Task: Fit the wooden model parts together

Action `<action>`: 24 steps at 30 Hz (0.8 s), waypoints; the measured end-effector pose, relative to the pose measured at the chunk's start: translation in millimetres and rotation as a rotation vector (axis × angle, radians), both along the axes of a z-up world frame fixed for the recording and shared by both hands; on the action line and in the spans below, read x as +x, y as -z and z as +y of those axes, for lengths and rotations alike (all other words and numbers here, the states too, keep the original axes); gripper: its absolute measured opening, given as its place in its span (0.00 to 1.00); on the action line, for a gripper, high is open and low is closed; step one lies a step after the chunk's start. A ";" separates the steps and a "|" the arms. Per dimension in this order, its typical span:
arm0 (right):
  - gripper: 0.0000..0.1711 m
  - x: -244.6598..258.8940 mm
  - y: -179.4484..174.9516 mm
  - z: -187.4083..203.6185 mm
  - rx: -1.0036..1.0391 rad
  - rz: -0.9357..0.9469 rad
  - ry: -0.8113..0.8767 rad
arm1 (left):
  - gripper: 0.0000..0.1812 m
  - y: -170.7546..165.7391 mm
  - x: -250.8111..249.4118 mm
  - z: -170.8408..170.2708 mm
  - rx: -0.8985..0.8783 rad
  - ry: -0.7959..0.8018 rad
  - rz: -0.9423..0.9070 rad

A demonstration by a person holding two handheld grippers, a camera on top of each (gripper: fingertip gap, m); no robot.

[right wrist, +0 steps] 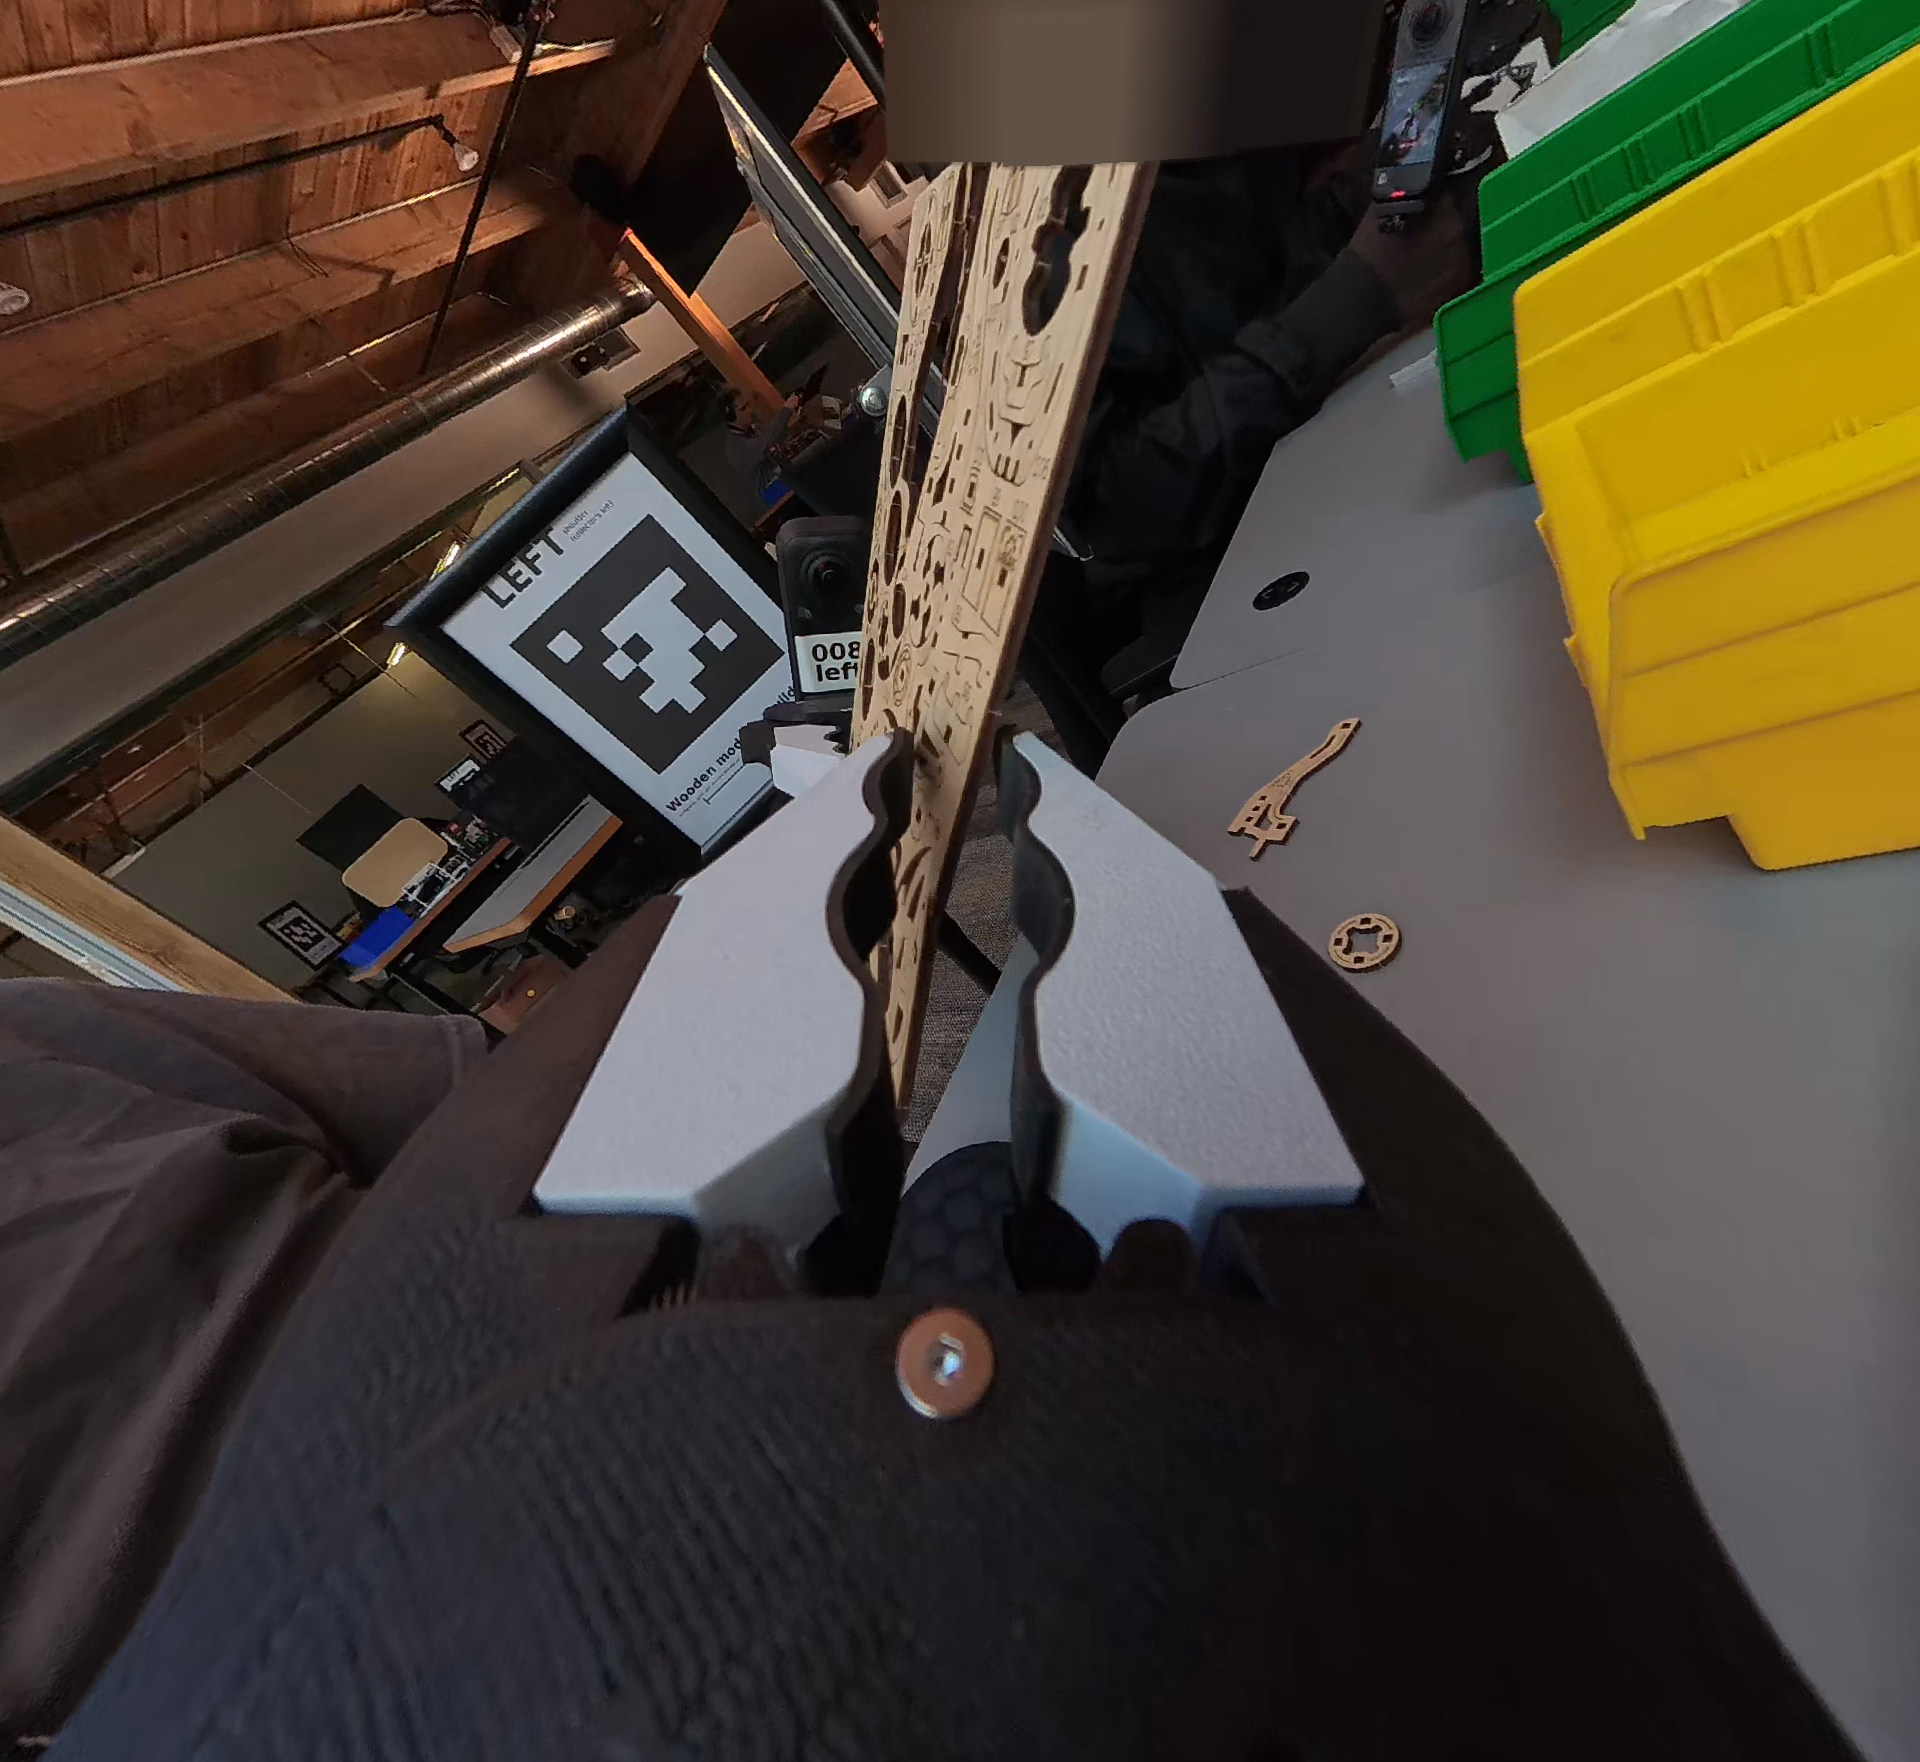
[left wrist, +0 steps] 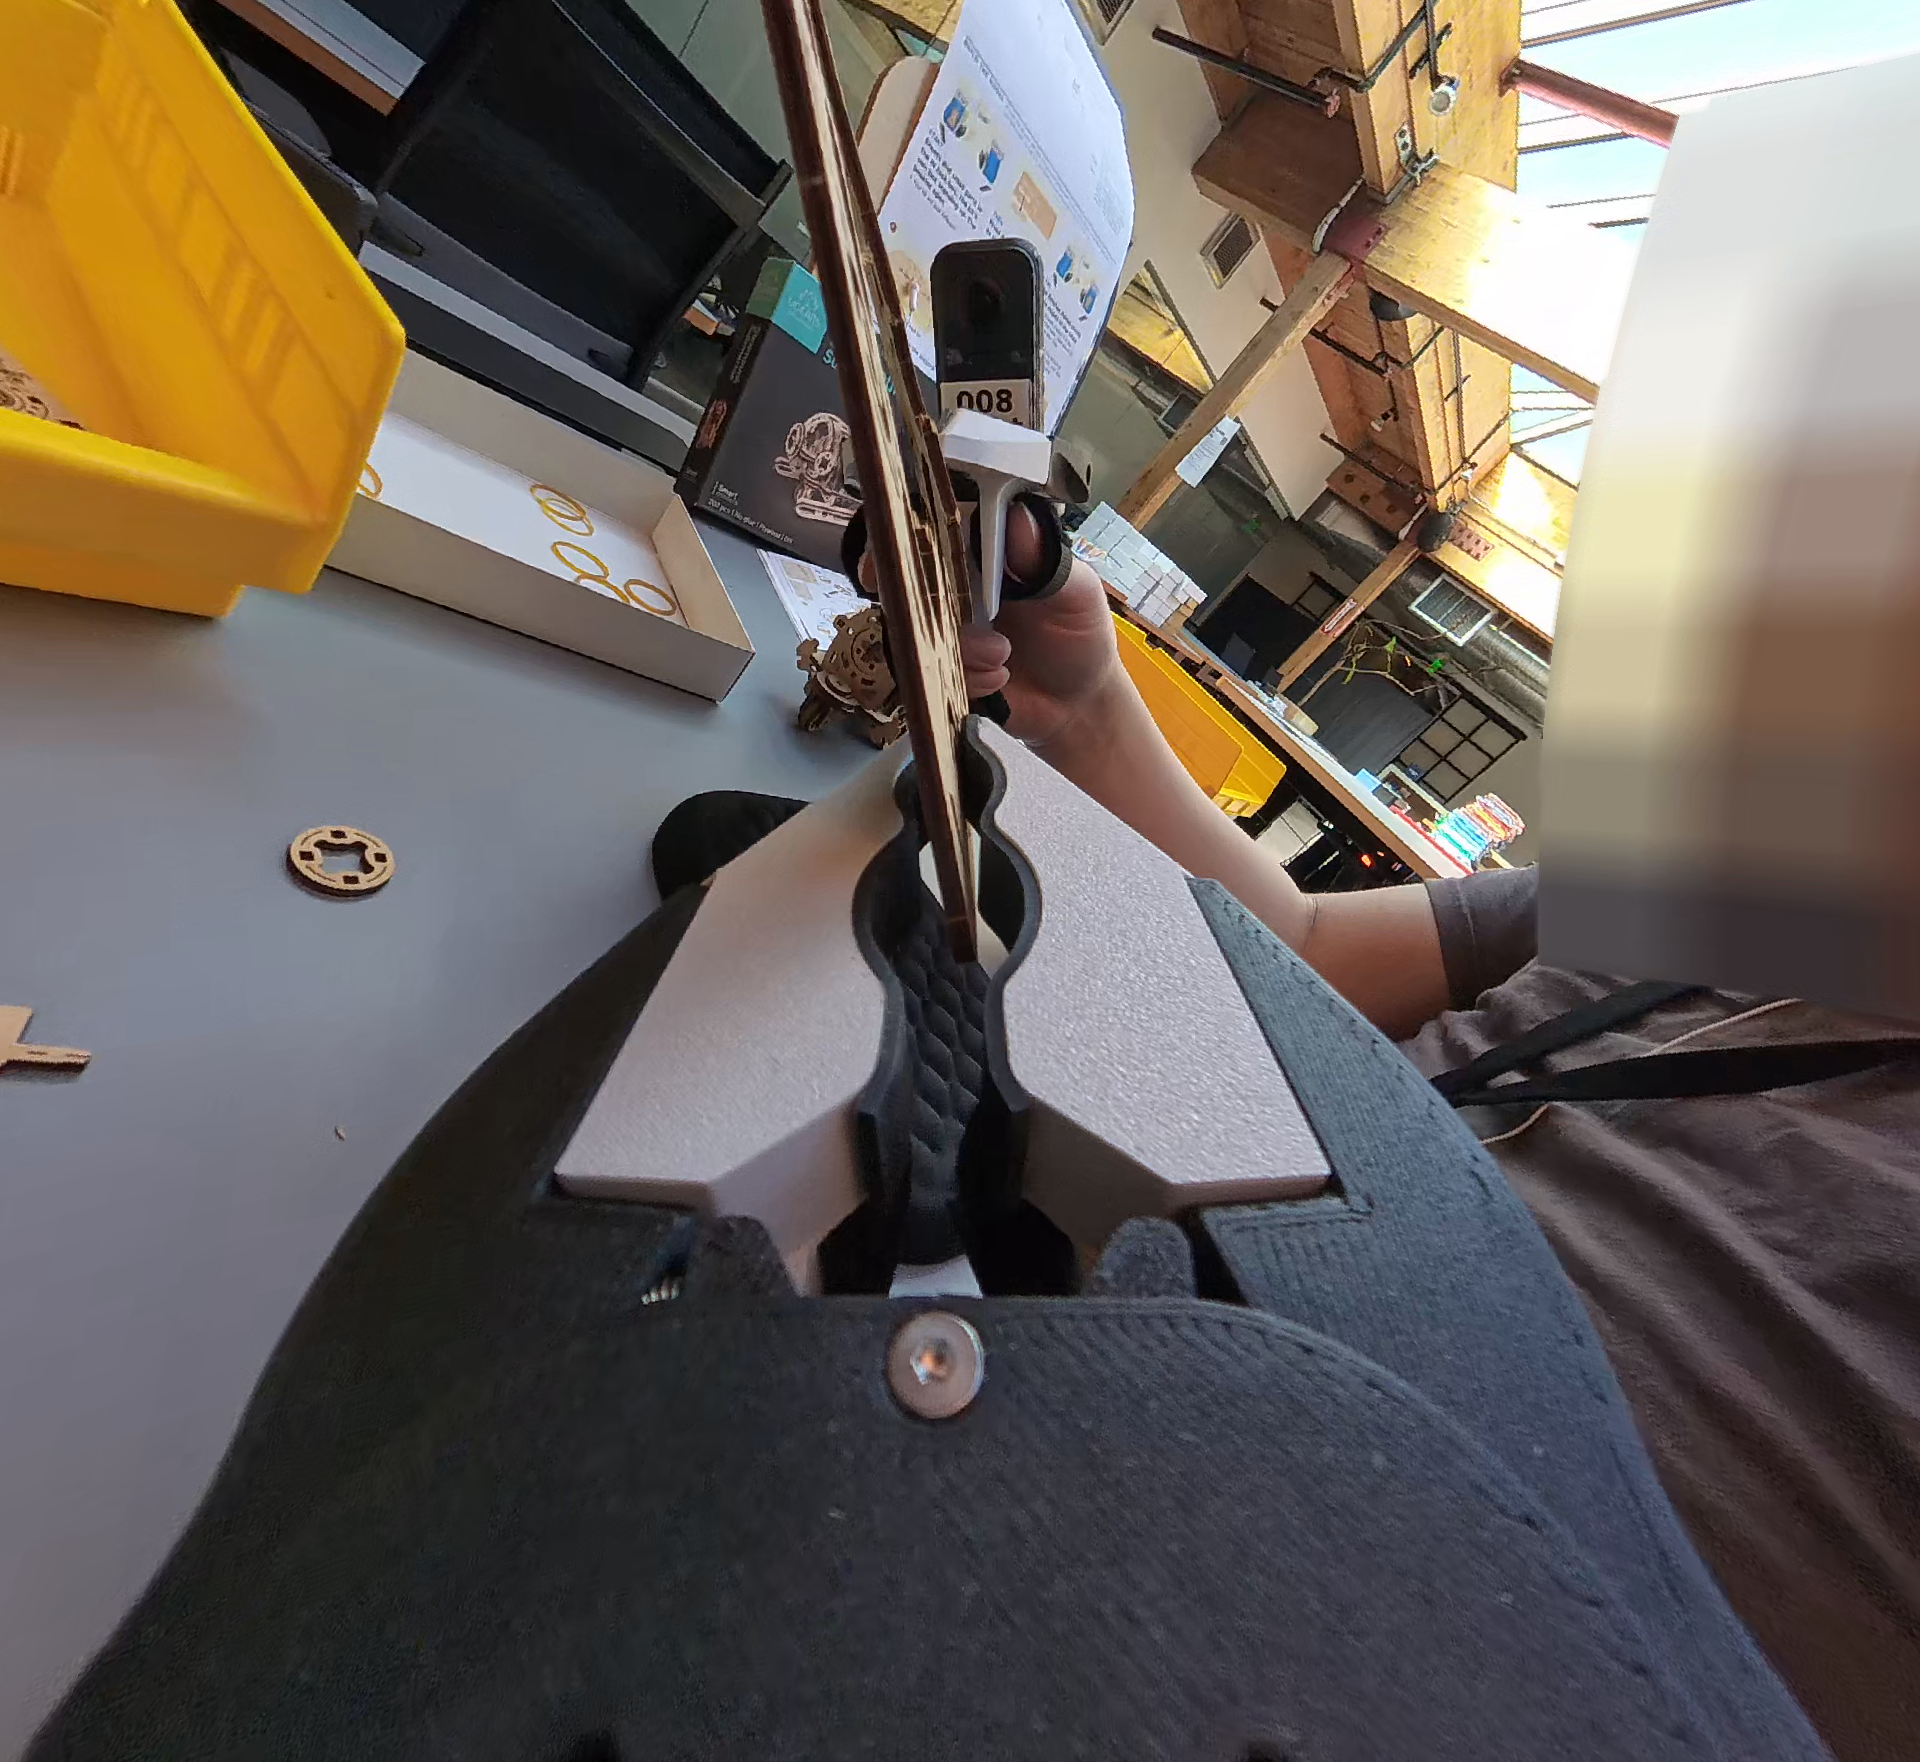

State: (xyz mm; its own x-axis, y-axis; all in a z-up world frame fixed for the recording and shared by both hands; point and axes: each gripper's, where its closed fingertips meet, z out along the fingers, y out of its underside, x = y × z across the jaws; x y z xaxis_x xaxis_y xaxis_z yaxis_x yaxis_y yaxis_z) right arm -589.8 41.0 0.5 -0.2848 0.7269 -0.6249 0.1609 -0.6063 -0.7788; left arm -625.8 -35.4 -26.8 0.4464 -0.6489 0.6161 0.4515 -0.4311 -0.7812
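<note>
A thin laser-cut wooden parts sheet (left wrist: 831, 185) stands edge-on in the left wrist view. My left gripper (left wrist: 940, 762) is shut on its lower edge. In the right wrist view the same sheet (right wrist: 997, 465) shows its cut-out face and stands between the jaws of my right gripper (right wrist: 948, 746). It leans on the left finger, with a clear gap to the right finger. A hand (left wrist: 1049, 652) holds the right gripper behind the sheet. A round wooden ring part (left wrist: 341, 861) (right wrist: 1364, 940) and a long thin part (right wrist: 1288, 793) lie loose on the grey table (left wrist: 312, 1089).
A partly built wooden model (left wrist: 847, 684) stands beyond the sheet. A yellow bin (left wrist: 156, 310) and a white tray with rings (left wrist: 540, 517) sit at the left. Stacked yellow bins (right wrist: 1745, 517) and green bins (right wrist: 1662, 102) line the table. A person's torso (left wrist: 1714, 1193) is close. The left gripper's tips are roughly 10 centimeters from the right gripper's.
</note>
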 end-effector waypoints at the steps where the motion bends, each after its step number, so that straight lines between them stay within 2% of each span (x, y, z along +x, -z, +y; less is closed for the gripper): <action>1: 0.08 0.6 -1.1 0.2 0.000 -0.001 -0.002 | 0.01 -0.7 1.1 1.0 0.001 0.001 0.000; 24: 0.07 20.6 -17.0 21.5 -0.006 0.015 0.045 | 0.01 -13.1 16.0 23.6 0.038 0.016 -0.011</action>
